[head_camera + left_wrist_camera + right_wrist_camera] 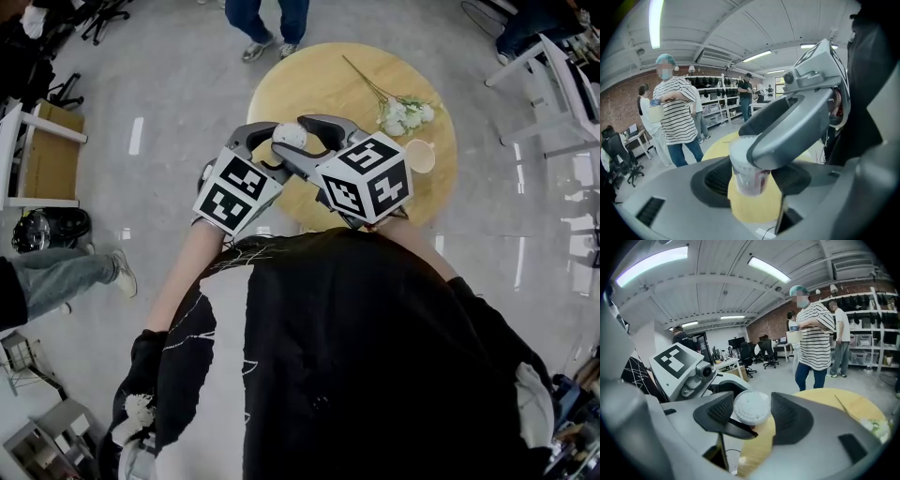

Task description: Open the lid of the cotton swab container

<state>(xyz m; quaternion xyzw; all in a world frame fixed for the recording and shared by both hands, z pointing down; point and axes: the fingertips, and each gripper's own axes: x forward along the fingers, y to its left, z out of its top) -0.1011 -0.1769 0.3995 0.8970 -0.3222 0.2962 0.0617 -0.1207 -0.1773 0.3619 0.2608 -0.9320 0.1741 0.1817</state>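
Wood-topped and round, the bench (309, 89) carries a sprig of white flowers (405, 114) and, just beside it, a small pale cup (420, 156). Above the bench's left side, clear of its top, the container (750, 180) hangs upright between the two tools. The left tongs (754, 178) pinch its clear body from both sides, with the pads on its walls below the lid. The right tongs (752, 414) reach across the left ones and straddle the white ribbed lid (751, 407). Their pads seem to press on its rim, though the right pad's contact is hard to be sure of. The lid sits on the container, not yet off. In the left gripper view one jaw of the right tongs lies over the container's top. Something pinkish shows inside the clear body, too blurred to name. Beyond the bench a person (813, 333) in a striped shirt stands with arms folded on the grey floor (169, 84).
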